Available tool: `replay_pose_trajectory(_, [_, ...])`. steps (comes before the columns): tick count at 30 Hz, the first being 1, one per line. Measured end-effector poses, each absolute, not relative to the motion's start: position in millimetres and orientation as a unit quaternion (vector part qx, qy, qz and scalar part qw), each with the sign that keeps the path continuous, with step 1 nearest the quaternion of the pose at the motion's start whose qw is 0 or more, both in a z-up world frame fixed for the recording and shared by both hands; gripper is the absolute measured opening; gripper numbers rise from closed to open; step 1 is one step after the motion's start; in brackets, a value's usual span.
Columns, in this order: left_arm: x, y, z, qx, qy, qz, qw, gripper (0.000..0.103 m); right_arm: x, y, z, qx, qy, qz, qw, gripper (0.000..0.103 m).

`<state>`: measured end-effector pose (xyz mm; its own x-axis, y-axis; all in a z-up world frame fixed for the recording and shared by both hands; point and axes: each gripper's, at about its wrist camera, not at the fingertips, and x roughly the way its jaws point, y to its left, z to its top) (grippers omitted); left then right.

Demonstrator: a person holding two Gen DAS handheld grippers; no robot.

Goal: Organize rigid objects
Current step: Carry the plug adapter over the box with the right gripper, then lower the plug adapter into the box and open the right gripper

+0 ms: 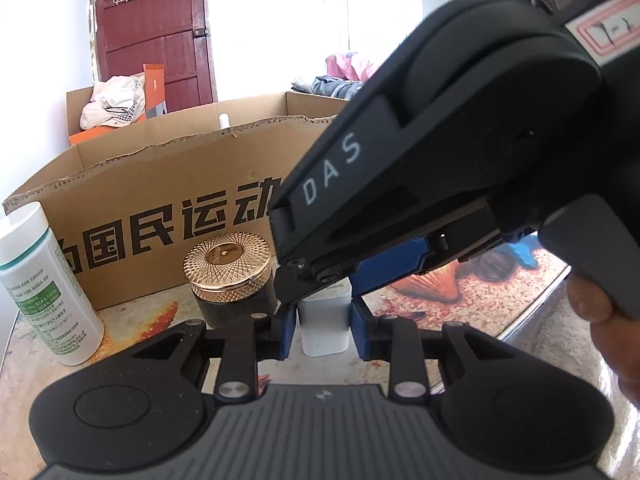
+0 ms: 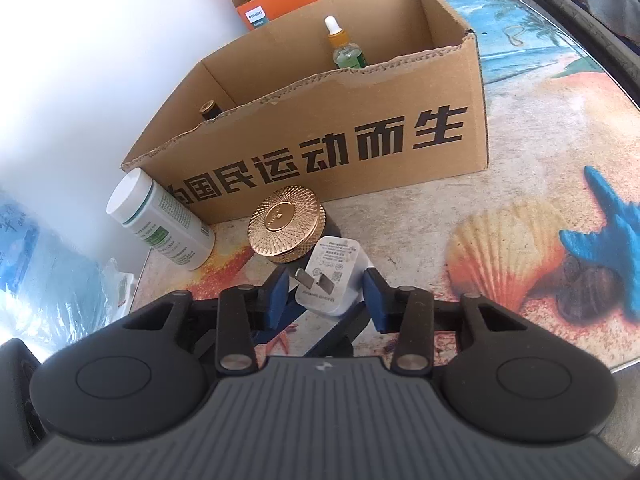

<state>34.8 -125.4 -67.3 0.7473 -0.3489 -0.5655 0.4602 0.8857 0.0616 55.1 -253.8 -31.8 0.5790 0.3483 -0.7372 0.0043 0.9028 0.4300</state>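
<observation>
A small white plug charger (image 2: 334, 276) with folded prongs sits between both grippers, low over the patterned tabletop (image 2: 500, 184). In the left wrist view my left gripper (image 1: 323, 332) is shut on the charger (image 1: 324, 320), with a blue pad against each side. My right gripper (image 1: 324, 284) comes down on it from the upper right, and a hand (image 1: 600, 304) holds its handle. In the right wrist view my right gripper (image 2: 326, 296) stands shut on the charger's tilted body, its pads against both flanks.
A black jar with a gold lid (image 2: 286, 226) stands just behind the charger, and a white green-labelled bottle (image 2: 160, 226) to its left. Behind them an open cardboard box (image 2: 320, 128) holds a dropper bottle (image 2: 346, 50) and a small dark jar (image 2: 209, 110).
</observation>
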Motion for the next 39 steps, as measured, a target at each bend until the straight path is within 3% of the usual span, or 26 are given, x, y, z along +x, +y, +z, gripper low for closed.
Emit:
replay_pose_trajectory(10, [20, -123, -46, 0.103, 0.249, -0.217, 0.938, 0.030, 37, -255, -9, 0.185, 0.417, 0.103, 0.884, 0.035])
replay_pose_trajectory(24, [74, -112, 50, 0.097, 0.175, -0.176, 0.964, 0.030, 85, -255, 94, 0.143, 0.319, 0.172, 0.921, 0.035])
replay_pose_trajectory(30, [147, -101, 54, 0.066, 0.252, -0.156, 0.953, 0.030, 171, -254, 98, 0.147, 0.360, 0.204, 0.899, 0.035])
replay_pose_trajectory(39, [243, -79, 5, -0.006, 0.412, -0.122, 0.903, 0.030, 273, -242, 25, 0.165, 0.477, 0.215, 0.836, 0.035])
